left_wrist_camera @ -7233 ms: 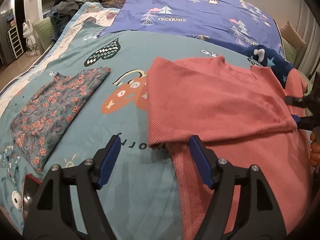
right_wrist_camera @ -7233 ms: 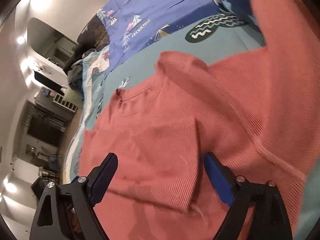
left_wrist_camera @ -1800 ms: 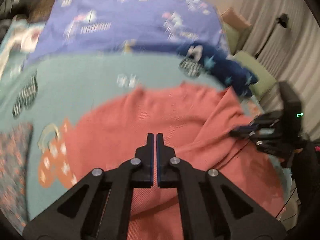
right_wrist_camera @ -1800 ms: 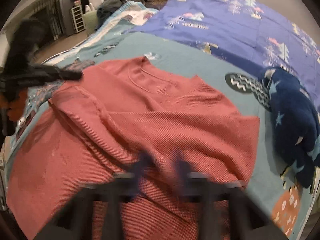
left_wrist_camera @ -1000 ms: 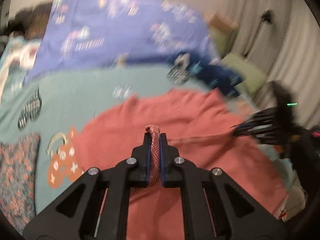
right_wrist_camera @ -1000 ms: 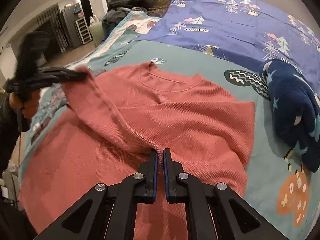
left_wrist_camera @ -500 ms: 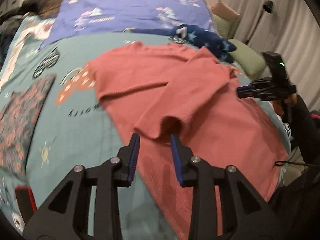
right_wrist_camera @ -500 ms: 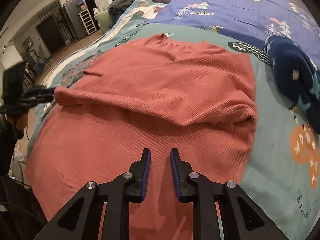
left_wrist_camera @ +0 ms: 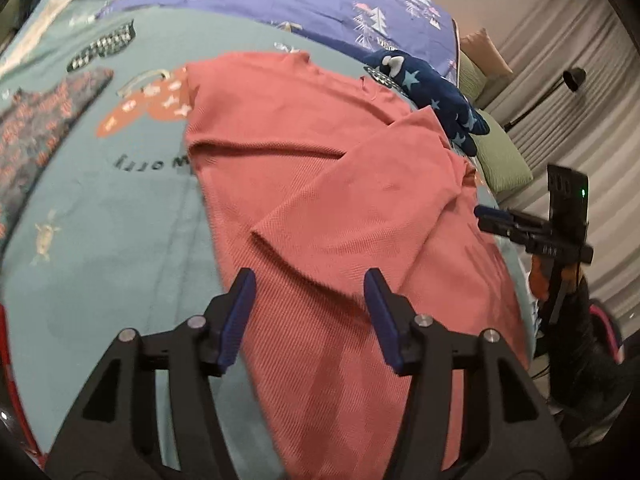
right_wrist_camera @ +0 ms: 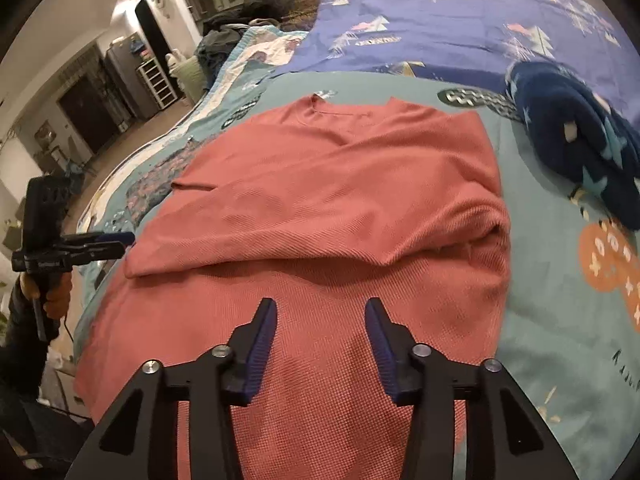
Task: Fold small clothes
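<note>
Both sleeves now released and laid across the chest, the left gripper and right gripper hang open and empty over the shirt, spread mid-bed, ready for its bottom hem.

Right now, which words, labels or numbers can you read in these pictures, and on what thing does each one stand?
"VINTAGE": printed under a tree on the purple sheet; in the left wrist view it appears upside down.
Black lettering on the teal bedcover: upside down and partly hidden by the salmon shirt, not readable for certain.
Small white marking on the right gripper: too small to read.
No numbers are readable.
</note>
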A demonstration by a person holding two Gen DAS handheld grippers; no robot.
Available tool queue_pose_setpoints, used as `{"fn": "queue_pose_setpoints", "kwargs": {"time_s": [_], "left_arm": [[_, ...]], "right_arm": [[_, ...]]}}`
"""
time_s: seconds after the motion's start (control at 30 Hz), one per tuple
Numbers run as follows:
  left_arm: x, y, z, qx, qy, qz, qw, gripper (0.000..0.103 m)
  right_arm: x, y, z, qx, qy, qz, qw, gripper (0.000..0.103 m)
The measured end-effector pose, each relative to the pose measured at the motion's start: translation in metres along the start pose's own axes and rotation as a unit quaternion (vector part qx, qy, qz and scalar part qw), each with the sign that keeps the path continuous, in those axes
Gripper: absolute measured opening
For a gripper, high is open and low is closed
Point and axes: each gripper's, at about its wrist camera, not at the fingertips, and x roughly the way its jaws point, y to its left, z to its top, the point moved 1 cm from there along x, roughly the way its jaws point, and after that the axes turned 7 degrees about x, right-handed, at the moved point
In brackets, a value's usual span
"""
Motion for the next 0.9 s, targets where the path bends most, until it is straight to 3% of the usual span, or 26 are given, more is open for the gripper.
{"fn": "queue_pose_setpoints", "kwargs": {"time_s": [0.13, 0.17, 0.2, 0.23, 0.27, 0.33, 0.43, 0.63, 0.77, 0.9], "left_arm": [[0.016, 0.000, 0.011, 0.003, 0.001, -0.003, 1.0000, 0.057], [0.018, 0.000, 0.013, 0.004, -0.003, -0.001, 1.0000, 0.052], [0.018, -0.001, 0.015, 0.006, -0.008, 0.006, 0.9999, 0.029], [0.019, -0.001, 0.017, 0.008, -0.009, 0.012, 0.9999, 0.014], [0.019, -0.002, 0.019, 0.006, -0.008, 0.010, 0.9999, 0.007], [0.010, -0.006, 0.023, 0.011, -0.027, 0.012, 0.9995, 0.007], [-0.014, -0.026, 0.048, 0.058, -0.076, 0.031, 0.9950, 0.007], [-0.051, -0.055, 0.138, 0.137, -0.150, 0.063, 0.9772, 0.007], [-0.047, -0.049, 0.182, 0.151, -0.159, 0.075, 0.9728, 0.007], [-0.014, -0.022, 0.178, 0.131, -0.118, 0.078, 0.9813, 0.007]], "right_arm": [[-0.003, -0.018, 0.003, 0.051, -0.016, 0.004, 0.999, 0.060], [-0.005, -0.024, 0.005, 0.066, -0.022, 0.004, 0.998, 0.061], [-0.006, -0.029, 0.006, 0.081, -0.027, 0.005, 0.996, 0.061], [-0.006, -0.035, 0.007, 0.093, -0.030, 0.007, 0.995, 0.061], [-0.006, -0.041, 0.009, 0.107, -0.032, 0.011, 0.994, 0.061], [-0.004, -0.052, 0.014, 0.135, -0.037, 0.016, 0.990, 0.061], [0.001, -0.061, 0.020, 0.150, -0.037, 0.019, 0.988, 0.061], [0.009, -0.062, 0.038, 0.160, -0.057, 0.001, 0.985, 0.061], [0.011, -0.063, 0.044, 0.161, -0.086, -0.097, 0.978, 0.056], [0.018, -0.057, 0.040, 0.161, -0.080, -0.114, 0.977, 0.056]]}}
